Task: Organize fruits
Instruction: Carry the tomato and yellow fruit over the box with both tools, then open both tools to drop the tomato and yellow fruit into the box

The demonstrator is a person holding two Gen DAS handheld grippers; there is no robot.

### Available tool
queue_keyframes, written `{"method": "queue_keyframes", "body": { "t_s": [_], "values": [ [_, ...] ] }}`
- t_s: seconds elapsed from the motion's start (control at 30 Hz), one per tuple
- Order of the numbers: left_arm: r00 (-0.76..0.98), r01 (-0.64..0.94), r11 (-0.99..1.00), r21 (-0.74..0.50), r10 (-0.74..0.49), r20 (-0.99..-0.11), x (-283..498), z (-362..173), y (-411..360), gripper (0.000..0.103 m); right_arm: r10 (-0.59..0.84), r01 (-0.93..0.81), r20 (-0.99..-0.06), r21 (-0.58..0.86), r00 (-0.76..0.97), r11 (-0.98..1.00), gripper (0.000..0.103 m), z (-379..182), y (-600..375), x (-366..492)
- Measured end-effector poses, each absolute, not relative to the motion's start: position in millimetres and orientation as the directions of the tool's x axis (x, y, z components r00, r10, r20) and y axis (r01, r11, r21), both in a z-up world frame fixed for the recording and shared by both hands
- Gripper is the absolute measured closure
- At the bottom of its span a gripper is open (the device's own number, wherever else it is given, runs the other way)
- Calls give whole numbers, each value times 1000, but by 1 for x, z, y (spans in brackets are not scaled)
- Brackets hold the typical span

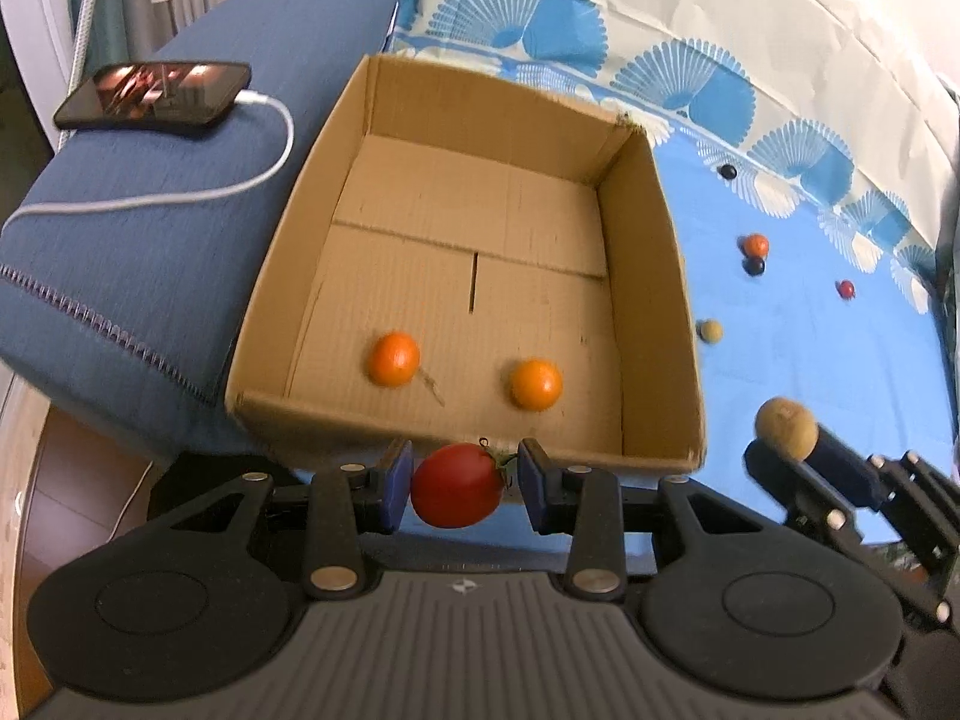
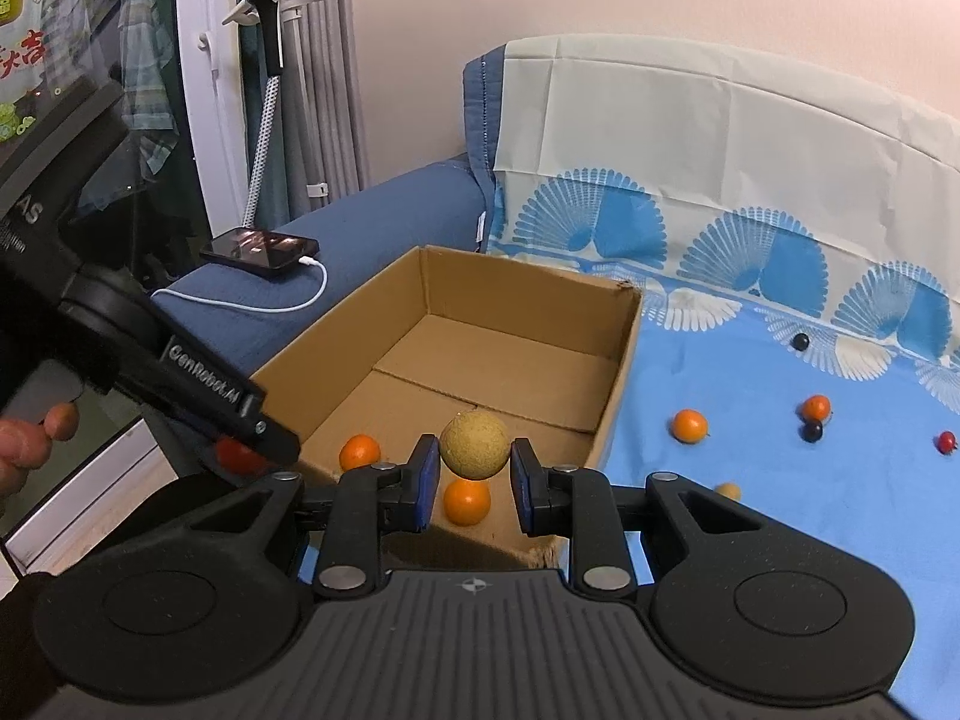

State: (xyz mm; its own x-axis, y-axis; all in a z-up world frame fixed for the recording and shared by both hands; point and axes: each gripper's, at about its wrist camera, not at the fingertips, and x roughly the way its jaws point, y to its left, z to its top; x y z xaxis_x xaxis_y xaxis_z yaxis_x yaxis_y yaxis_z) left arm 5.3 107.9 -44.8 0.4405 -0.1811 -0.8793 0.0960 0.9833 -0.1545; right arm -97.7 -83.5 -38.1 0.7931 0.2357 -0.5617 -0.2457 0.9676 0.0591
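Presently, the left tool grips a red tomato at lower centre, just short of the cardboard box; the right tool clamps a tan fruit. In the right view, the left tool hides most of that tomato.

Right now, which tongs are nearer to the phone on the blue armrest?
Left. The left tongs, holding a red tomato, are at the box's near edge on the phone's side. The right tongs, holding a tan fruit, are further right.
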Motion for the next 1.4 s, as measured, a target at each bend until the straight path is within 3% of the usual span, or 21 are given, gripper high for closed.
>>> {"method": "queue_keyframes", "body": {
  "t_s": [0.33, 0.83, 0.93, 1.23, 1.27, 1.3, 1.33, 1.37, 1.4],
  "values": [
    [470, 92, 987, -134, -161, -868, 55, -45, 97, 61, 243, -258, -587, 60, 772, 964, 77, -54, -78, -51],
    [403, 73, 993, -89, -111, -908, 112, -98, 89, 61, 228, -264, -664, 47, 712, 963, 77, -99, -69, -1],
    [390, 73, 994, -76, -99, -916, 120, -108, 87, 71, 222, -269, -675, 36, 704, 962, 76, -106, -67, 5],
    [362, 82, 994, -67, -93, -928, 134, -126, 85, 70, 228, -294, -707, 30, 669, 955, 76, -122, -61, 17],
    [369, 90, 994, -67, -96, -925, 134, -126, 85, 63, 231, -299, -710, 30, 665, 954, 76, -123, -60, 18],
    [374, 97, 993, -61, -93, -923, 133, -124, 85, 44, 232, -303, -711, 27, 664, 953, 76, -124, -59, 18],
    [389, 101, 994, -48, -84, -917, 131, -123, 85, 33, 232, -309, -712, 22, 663, 951, 73, -124, -58, 18],
    [410, 104, 994, -32, -72, -909, 129, -120, 84, 12, 233, -315, -714, 20, 660, 949, 65, -124, -58, 18],
    [435, 104, 994, -12, -57, -899, 125, -117, 84, 4, 233, -313, -717, 21, 658, 949, 61, -123, -58, 18]
  ]
}}
